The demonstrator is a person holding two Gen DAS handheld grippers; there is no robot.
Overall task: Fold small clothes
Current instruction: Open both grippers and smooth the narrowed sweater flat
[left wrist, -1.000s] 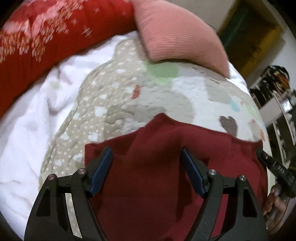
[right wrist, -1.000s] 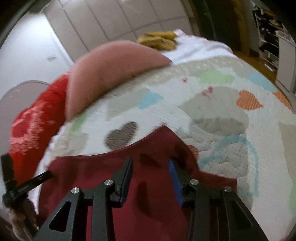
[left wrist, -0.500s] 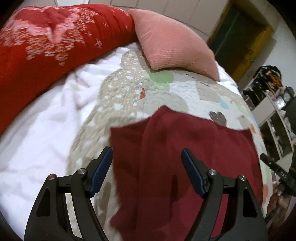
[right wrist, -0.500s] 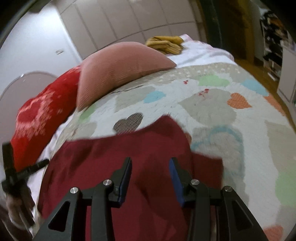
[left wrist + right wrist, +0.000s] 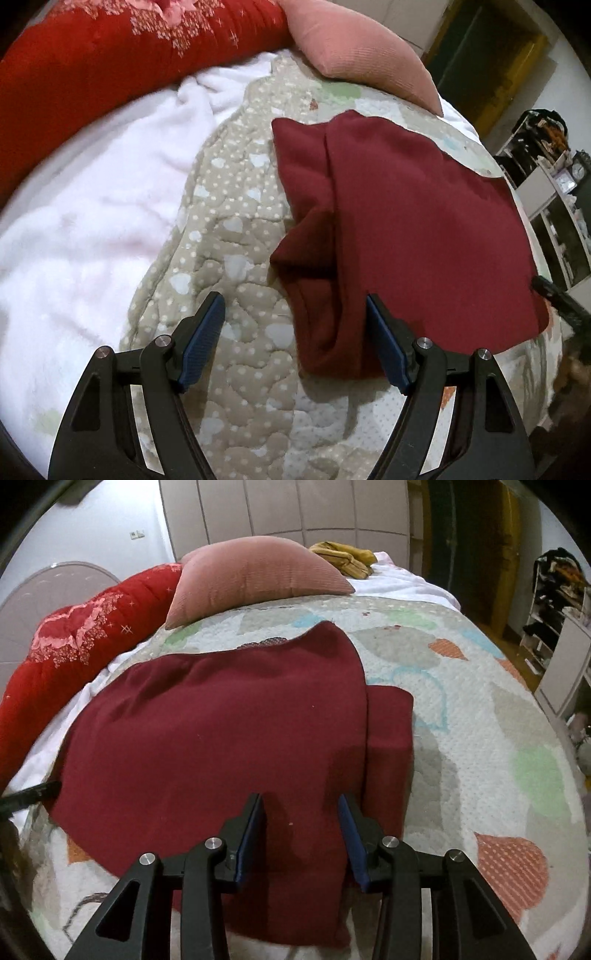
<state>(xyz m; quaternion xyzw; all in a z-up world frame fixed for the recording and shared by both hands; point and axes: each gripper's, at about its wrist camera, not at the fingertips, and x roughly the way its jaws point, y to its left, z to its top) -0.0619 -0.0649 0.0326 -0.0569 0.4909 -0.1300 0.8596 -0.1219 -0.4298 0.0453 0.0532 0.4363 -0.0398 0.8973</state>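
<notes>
The dark red garment [image 5: 413, 221] lies spread on the quilted bedspread [image 5: 236, 266] of the bed, near its front edge, well apart from the pink corduroy pillow [image 5: 255, 576] and the red patterned quilt [image 5: 110, 55] at the head end. Judged from its outline, both side portions are already turned in: a folded flap shows along one edge in the left wrist view, and a narrower strip [image 5: 388, 746] projects from under the main panel in the right wrist view. This layout presents a roughly rectangular body, which suits a further fold across its length.

The left tool [image 5: 295, 339] stands wide open and holds nothing. Its one pad [image 5: 386, 347] overlaps the near folded edge of the garment, and the other pad [image 5: 201, 339] stands over bare bedspread. No cloth is pinched. This stance brackets the near left corner, the probable next grip point.

The right tool [image 5: 301, 830] is partly open, its pads clear of the cloth, and it grips nothing. It hangs over the near edge of the garment, close to the seam between the main panel and the projecting strip. This places it for the near right corner.

A yellow garment [image 5: 343, 557] lies behind the pillow, apart from the work area; it is probably a later item.

Risk, as judged: the loose flap on the left side may unfold if the corner is lifted by one layer only.
</notes>
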